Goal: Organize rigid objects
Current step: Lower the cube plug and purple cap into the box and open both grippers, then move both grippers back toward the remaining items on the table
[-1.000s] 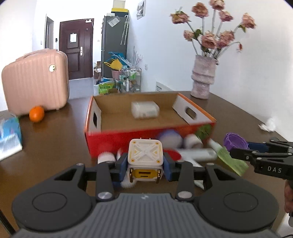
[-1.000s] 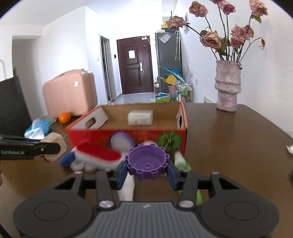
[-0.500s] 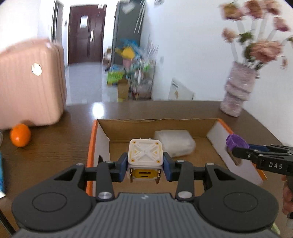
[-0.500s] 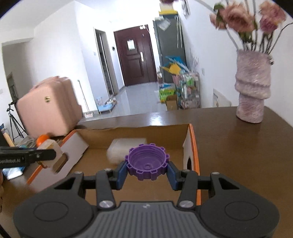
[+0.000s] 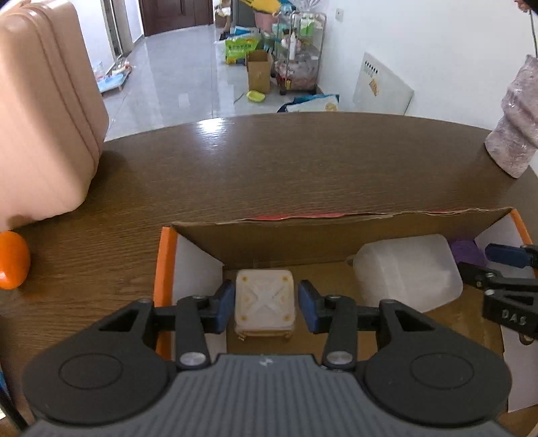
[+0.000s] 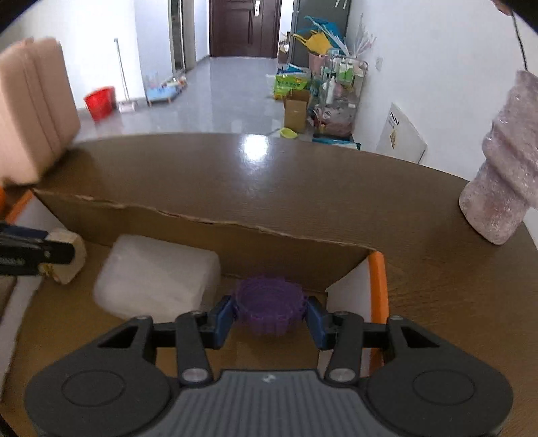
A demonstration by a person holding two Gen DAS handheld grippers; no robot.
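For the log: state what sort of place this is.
Most likely a lived-in home: a wooden table bearing a pink suitcase and a vase, with a hallway beyond leading to a dark front door past household clutter.

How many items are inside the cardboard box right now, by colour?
White or cream: 2, the charger between the left gripper fingers and the translucent block.
Purple: 1, the cap between the right gripper fingers.
Total: 3 in the box.
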